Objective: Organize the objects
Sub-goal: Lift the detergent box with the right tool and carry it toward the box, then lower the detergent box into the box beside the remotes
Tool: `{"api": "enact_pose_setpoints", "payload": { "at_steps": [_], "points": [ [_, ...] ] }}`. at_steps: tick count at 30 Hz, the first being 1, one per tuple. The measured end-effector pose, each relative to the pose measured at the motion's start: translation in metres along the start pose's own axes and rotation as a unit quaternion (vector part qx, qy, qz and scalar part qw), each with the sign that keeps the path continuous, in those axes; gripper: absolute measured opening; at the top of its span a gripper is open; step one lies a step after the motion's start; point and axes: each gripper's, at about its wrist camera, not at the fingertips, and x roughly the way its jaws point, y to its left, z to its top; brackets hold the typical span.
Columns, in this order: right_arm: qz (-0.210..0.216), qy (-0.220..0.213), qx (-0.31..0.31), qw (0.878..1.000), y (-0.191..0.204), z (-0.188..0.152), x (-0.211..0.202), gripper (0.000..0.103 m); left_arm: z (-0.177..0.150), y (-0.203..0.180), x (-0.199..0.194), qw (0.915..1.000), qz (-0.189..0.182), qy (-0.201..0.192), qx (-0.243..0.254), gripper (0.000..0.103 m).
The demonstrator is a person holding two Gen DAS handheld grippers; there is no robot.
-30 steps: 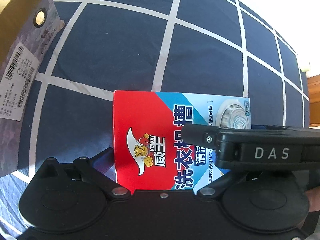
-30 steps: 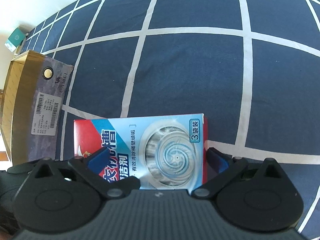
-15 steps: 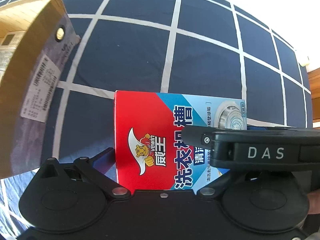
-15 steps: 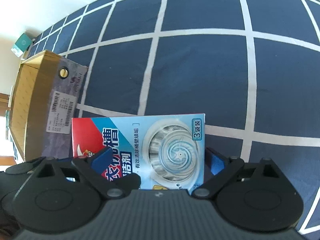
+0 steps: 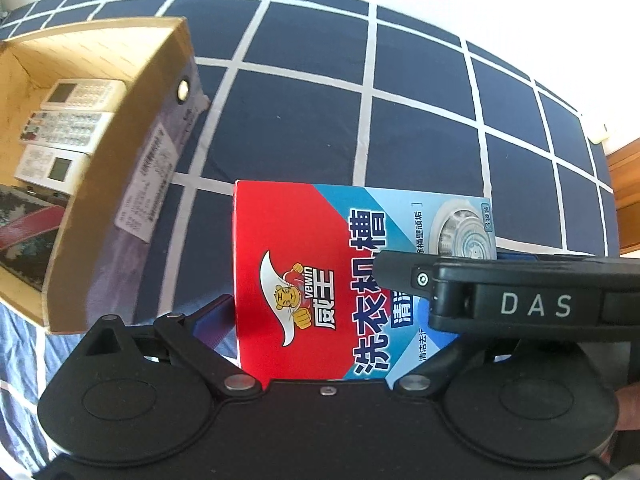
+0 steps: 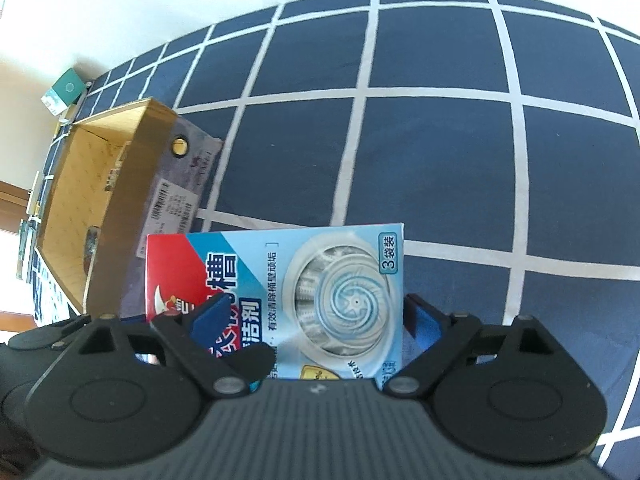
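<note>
Detergent box [image 5: 304, 280], red and blue, hangs over the navy checked bedspread [image 5: 420, 136], just right of the open cardboard box [image 5: 120, 184] holding remote controls [image 5: 76, 94]. My left gripper [image 5: 320, 320] pinches its red end, jaws closing on it; my right gripper [image 6: 316, 312] closes around its blue end.

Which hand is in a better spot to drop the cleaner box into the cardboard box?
Left. The left gripper and right gripper jaws are closing on the cleaner box, but the left sits nearer the cardboard box, probably an easier drop.
</note>
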Motion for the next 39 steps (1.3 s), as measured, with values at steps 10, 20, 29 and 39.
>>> {"api": "enact_pose_setpoints", "payload": {
  "at_steps": [10, 20, 29, 39],
  "points": [
    [0.0, -0.035, 0.005, 0.999, 0.047, -0.007, -0.016, 0.092, 0.001, 0.033, -0.039, 0.9993, 0.002, -0.028, 0.023, 0.096],
    [-0.007, -0.071, 0.024, 0.997, 0.118, -0.001, -0.02, 0.092, 0.02, 0.089, -0.077, 0.9969, -0.009, -0.045, 0.064, 0.096],
    [-0.019, -0.096, 0.034, 0.995, 0.193, 0.01, -0.006, 0.091, 0.042, 0.159, -0.101, 0.9938, -0.016, -0.055, 0.095, 0.096],
    [-0.024, -0.111, 0.046, 0.993, 0.264, 0.023, 0.022, 0.091, 0.068, 0.233, -0.108, 0.9923, -0.024, -0.059, 0.107, 0.096]
  ]
}}
